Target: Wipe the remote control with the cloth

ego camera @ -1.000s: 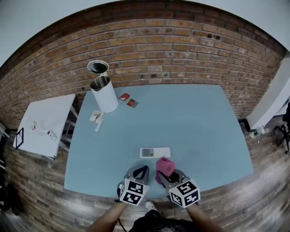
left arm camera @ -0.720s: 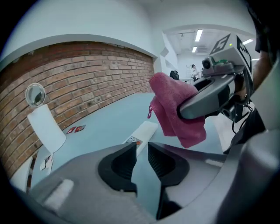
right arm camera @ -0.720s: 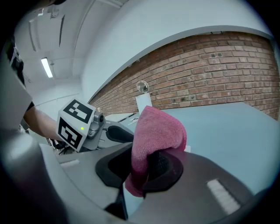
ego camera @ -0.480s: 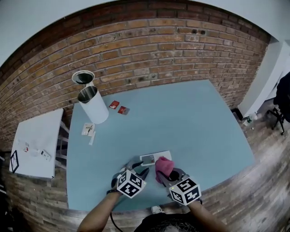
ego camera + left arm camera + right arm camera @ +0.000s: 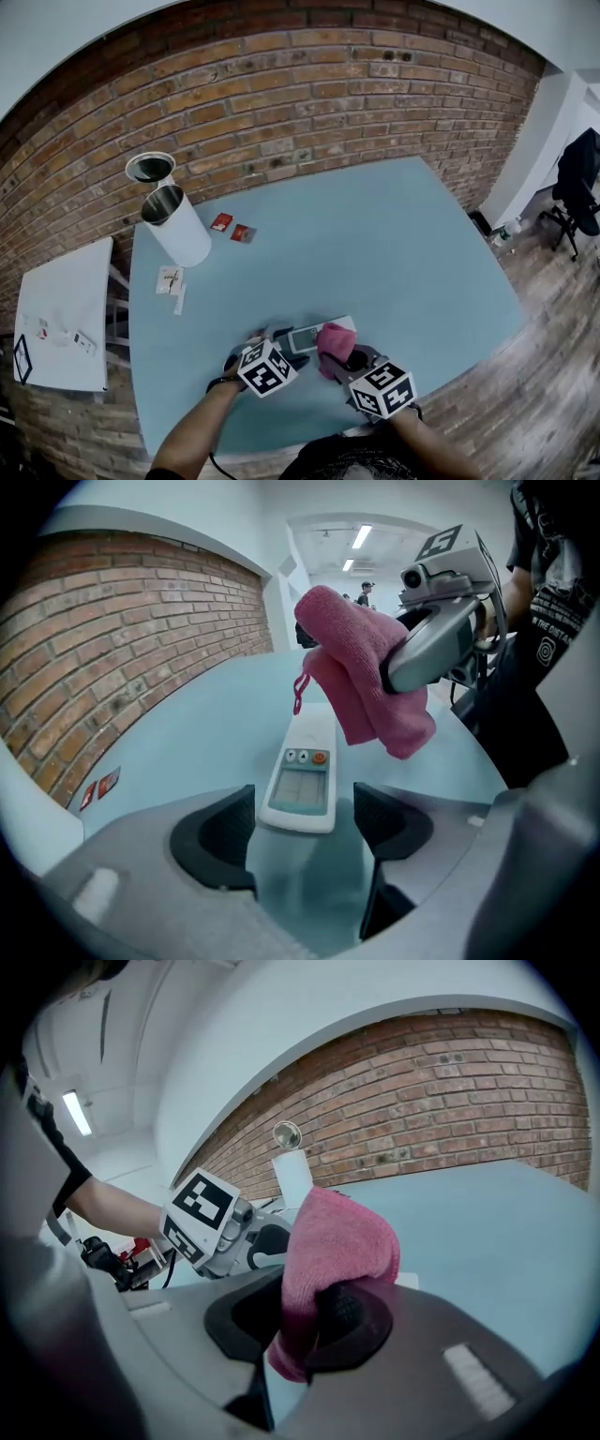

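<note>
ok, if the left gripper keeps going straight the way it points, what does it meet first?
The remote control, most likely: its near end lies between the left gripper's fingers, which have just been opening and don't touch it. Height above the table is hard to judge.

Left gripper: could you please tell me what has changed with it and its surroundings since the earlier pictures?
The left gripper has advanced and dipped to the remote control. Its jaws have just been opening and now straddle the remote's near end without pressing it. The right gripper edged forward, still clamping the pink cloth. The remote stays flat on the table.
</note>
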